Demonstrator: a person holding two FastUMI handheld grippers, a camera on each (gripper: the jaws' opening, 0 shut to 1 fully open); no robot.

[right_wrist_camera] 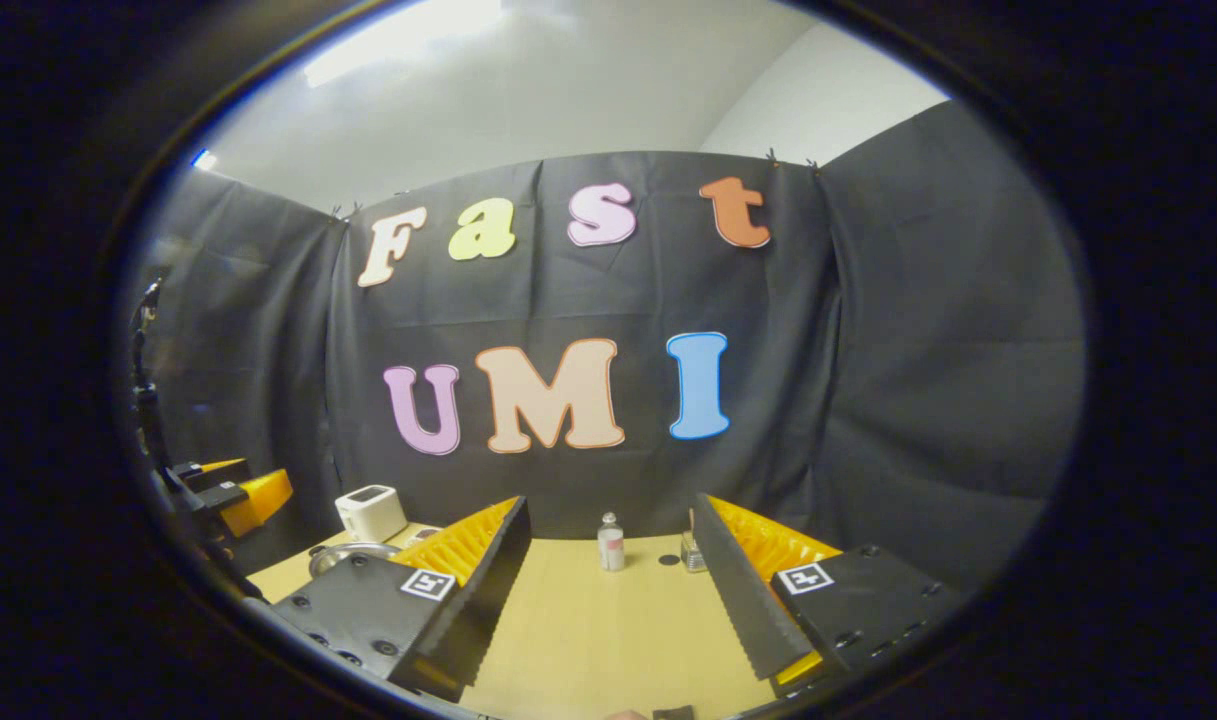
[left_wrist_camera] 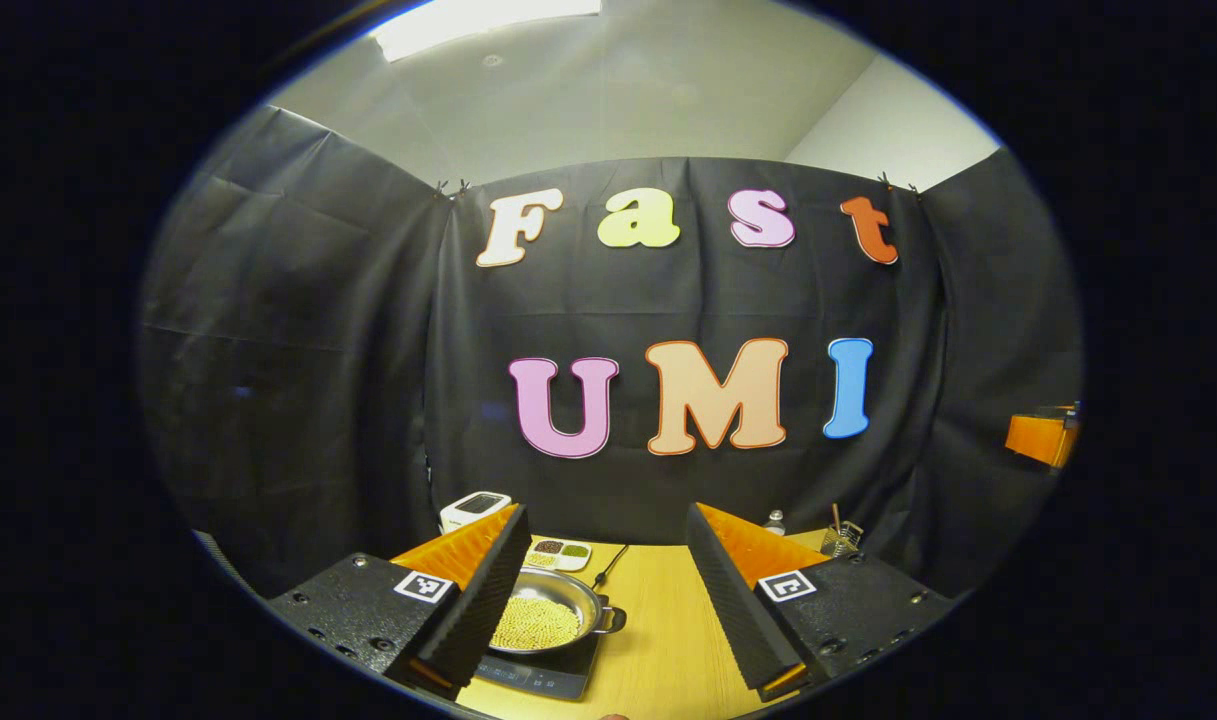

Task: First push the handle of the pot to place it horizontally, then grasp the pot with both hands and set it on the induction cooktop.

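I see the steel pot [left_wrist_camera: 548,610] sitting upright on the black induction cooktop [left_wrist_camera: 543,672], its bowl full of small pale yellow beans. One short dark handle [left_wrist_camera: 611,620] sticks out toward my right, roughly level.

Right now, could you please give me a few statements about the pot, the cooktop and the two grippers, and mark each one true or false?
1. The pot sits on the induction cooktop. True.
2. The pot is empty. False: it holds small pale yellow beads or grains.
3. The left hand-held gripper is shut on the pot. False: its jaws stand wide open, holding nothing.
4. The right hand-held gripper is open above the wooden table. True.
5. A small bottle stands near the table's far edge. True.
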